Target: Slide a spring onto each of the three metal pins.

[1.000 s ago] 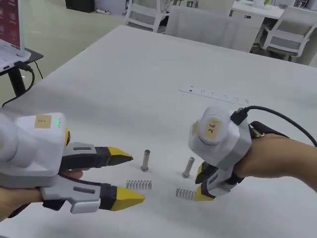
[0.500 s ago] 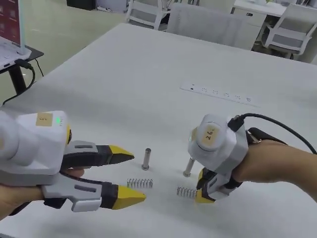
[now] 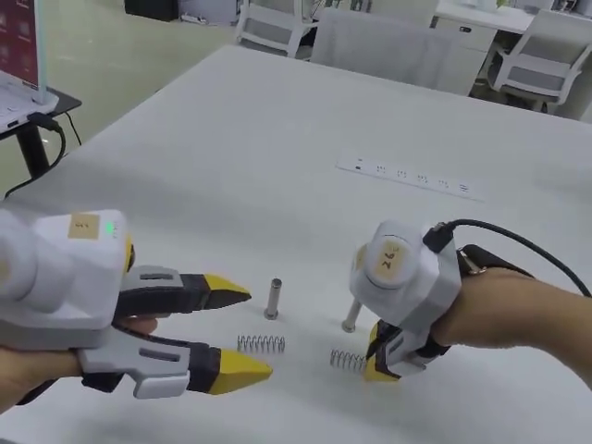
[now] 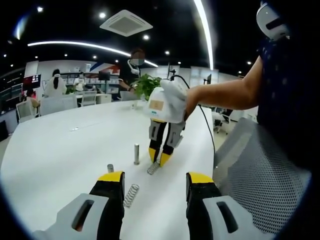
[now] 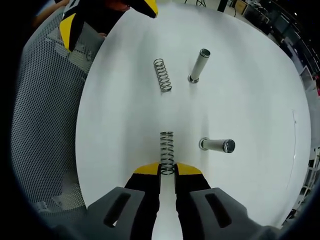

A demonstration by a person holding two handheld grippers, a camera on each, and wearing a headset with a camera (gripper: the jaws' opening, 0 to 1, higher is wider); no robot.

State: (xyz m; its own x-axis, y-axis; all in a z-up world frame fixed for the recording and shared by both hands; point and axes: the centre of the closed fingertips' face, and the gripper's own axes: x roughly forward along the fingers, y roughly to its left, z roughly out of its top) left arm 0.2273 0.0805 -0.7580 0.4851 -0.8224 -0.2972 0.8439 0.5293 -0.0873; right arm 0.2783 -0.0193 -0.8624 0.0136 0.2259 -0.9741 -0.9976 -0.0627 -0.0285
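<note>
Two short metal pins (image 3: 273,299) (image 3: 352,314) stand upright on the white table (image 3: 277,157). One spring (image 3: 261,344) lies loose in front of the left pin. A second spring (image 3: 347,359) lies by the right pin, and my right gripper (image 3: 384,365) is shut on its end. In the right gripper view the jaws (image 5: 167,170) pinch that spring (image 5: 167,147), with a pin (image 5: 217,145) just to the right and the loose spring (image 5: 162,75) and the other pin (image 5: 198,65) farther off. My left gripper (image 3: 239,330) hovers open left of the loose spring (image 4: 131,194).
A white power strip (image 3: 407,176) lies farther back on the table. Office chairs (image 3: 541,60) stand at the far edge, and a laptop (image 3: 18,83) sits on a side stand at left. A mesh chair back (image 4: 260,170) is close on the near side.
My right gripper has dipped slightly lower over the spring's end. The left gripper, loose spring and pins have stayed where they were.
</note>
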